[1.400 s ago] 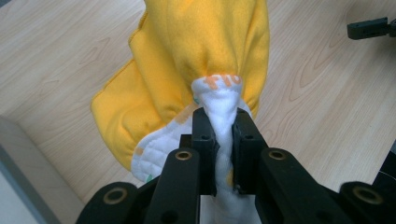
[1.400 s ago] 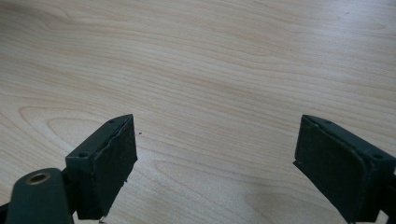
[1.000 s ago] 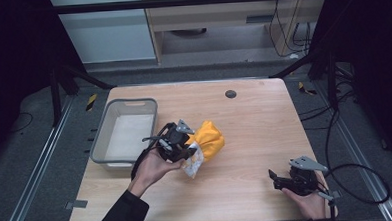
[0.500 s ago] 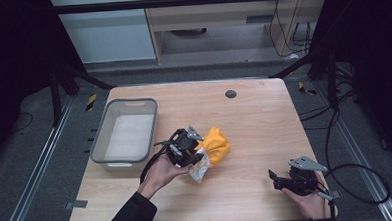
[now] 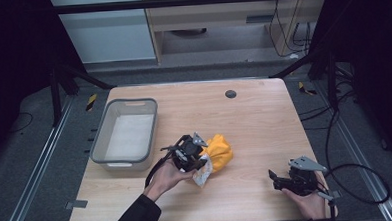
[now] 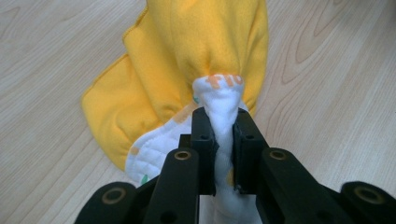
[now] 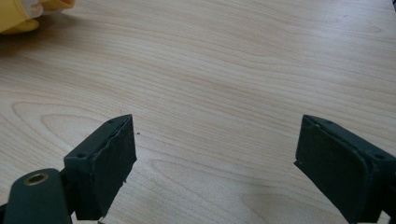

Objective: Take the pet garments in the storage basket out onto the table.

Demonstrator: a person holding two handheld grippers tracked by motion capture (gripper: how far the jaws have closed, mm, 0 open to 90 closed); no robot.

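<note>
Left gripper view shows the left hand-held gripper point(image 6: 225, 135) clamped on a narrow white, orange-dotted tuft of the yellow cloth point(image 6: 187, 60), the jaws drawn nearly together with only that pinch of fabric between them. The rest of the cloth bunches beyond the jaws and lies on the wooden worktop point(image 6: 327, 70). In the high view the cloth point(image 5: 219, 150) sits near the middle of the worktop, just right of the grey bin point(image 5: 101, 144), which looks empty apart from its pale floor. The right hand-held gripper point(image 5: 279, 181) rests at the near right of the worktop, well apart from the cloth, and the right gripper view shows its jaws spread wide over bare wood with nothing between them. The main risk, as I judge it, lies in how little fabric is caught: the grip is on a thin gathered fold, so a quick lift or a sideways drag toward the bin could pull the tuft out and drop the bundle short. The loose mass hanging off one point could also unfold and snag on the bin's rim. With the right hand-held gripper so far off, it could not steady the cloth if it started to slip.
</note>
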